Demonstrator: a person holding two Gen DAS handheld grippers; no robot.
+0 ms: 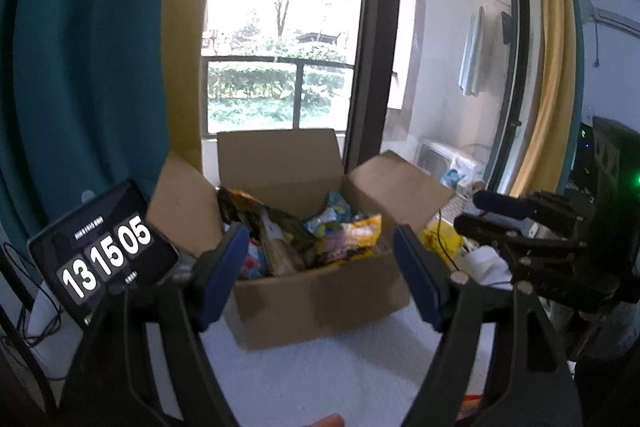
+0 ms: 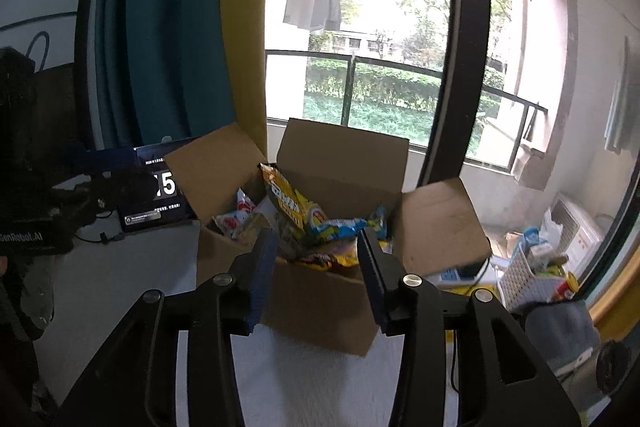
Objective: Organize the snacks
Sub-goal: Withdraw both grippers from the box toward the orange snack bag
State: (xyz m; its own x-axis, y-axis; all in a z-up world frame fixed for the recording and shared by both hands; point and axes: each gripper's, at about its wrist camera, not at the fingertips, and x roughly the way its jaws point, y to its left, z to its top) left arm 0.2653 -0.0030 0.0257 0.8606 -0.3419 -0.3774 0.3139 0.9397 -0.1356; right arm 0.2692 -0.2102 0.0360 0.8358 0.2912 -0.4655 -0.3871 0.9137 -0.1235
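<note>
Big brown cardboard box sits open on the white desk right in front of me, all four flaps splayed out, window behind it on the far side. It's stuffed with crinkly snack packets: a tall yellow-and-black foil bag standing up at the far left, a blue-and-yellow packet lying across the middle, a red-and-white packet tucked at the left wall. I'd judge them all light, soft and slippery, air-puffed, easy to crush, so I'd pinch a sealed top edge or a corner, not the belly. That tall yellow bag pokes highest and looks the easiest to take.

To the far right, off the desk, there's a white slotted plastic basket holding a few items. A black tablet clock stands at the left.

Now me: my left gripper hangs short of the near wall of the box, tipped slightly downward, jaws wide apart and empty. My right gripper sits alongside, same downward tilt, jaws partly apart, nothing between them.
</note>
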